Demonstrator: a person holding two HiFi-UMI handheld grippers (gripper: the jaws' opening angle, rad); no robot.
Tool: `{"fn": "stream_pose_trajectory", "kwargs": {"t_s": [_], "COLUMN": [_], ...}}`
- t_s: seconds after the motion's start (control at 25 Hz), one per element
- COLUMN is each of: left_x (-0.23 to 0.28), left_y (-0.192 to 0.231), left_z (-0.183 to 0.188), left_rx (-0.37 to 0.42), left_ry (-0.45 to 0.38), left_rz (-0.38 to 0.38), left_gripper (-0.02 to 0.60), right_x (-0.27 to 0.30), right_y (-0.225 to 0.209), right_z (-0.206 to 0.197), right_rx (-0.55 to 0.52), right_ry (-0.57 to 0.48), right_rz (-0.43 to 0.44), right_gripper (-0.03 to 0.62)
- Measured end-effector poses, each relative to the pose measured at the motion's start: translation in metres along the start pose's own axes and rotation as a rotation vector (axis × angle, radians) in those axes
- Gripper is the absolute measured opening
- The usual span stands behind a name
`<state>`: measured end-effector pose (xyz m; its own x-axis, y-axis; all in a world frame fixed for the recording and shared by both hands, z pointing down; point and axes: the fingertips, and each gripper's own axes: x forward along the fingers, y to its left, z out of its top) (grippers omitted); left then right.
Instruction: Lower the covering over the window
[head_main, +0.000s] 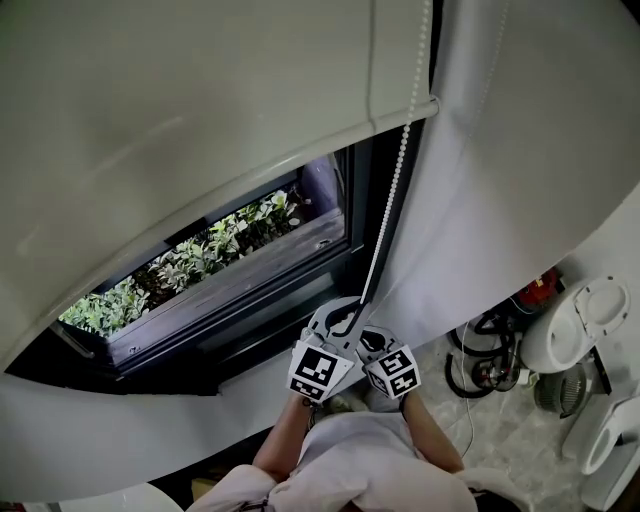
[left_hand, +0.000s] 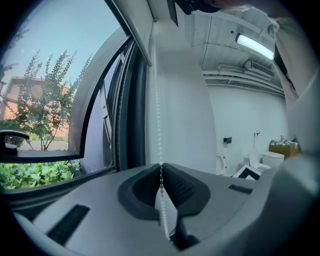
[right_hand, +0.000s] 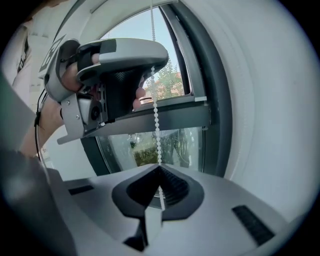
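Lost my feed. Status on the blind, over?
Left gripper, right gripper shut on white bead chain. White roller blind partway down; dark-framed window part uncovered. Nothing blocking.

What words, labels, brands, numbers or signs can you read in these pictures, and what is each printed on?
No text can be read anywhere.
Left marker cube and right marker cube: square coded patterns only, no letters or numbers.
Brown box in the far room: too small to read.
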<state>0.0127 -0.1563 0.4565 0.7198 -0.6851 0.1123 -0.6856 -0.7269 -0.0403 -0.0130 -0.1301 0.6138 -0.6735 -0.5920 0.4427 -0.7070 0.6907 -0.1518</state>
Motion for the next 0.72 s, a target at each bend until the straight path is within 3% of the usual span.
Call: {"fn": "stream_pose_trajectory", "kwargs": {"t_s": [0.56,0.72], "left_x": [-0.001,-0.002], "left_y": [-0.010,-0.006], "left_z": [-0.056,-0.066], "left_rx": [-0.012,-0.013], "left_ry": [0.083,0.079], "left_rz": [0.002,0.010], "left_gripper": [0.021,0.021], "right_x": [0.009,0.008], "right_y": [0.007,0.008], "right_z": [-0.055,-0.060], "right_rx": [0.013,0.006], "right_ry": [0.138,0.134], "right_rz": [0.012,0.022], "right_gripper": [-0.003,0.000]}}
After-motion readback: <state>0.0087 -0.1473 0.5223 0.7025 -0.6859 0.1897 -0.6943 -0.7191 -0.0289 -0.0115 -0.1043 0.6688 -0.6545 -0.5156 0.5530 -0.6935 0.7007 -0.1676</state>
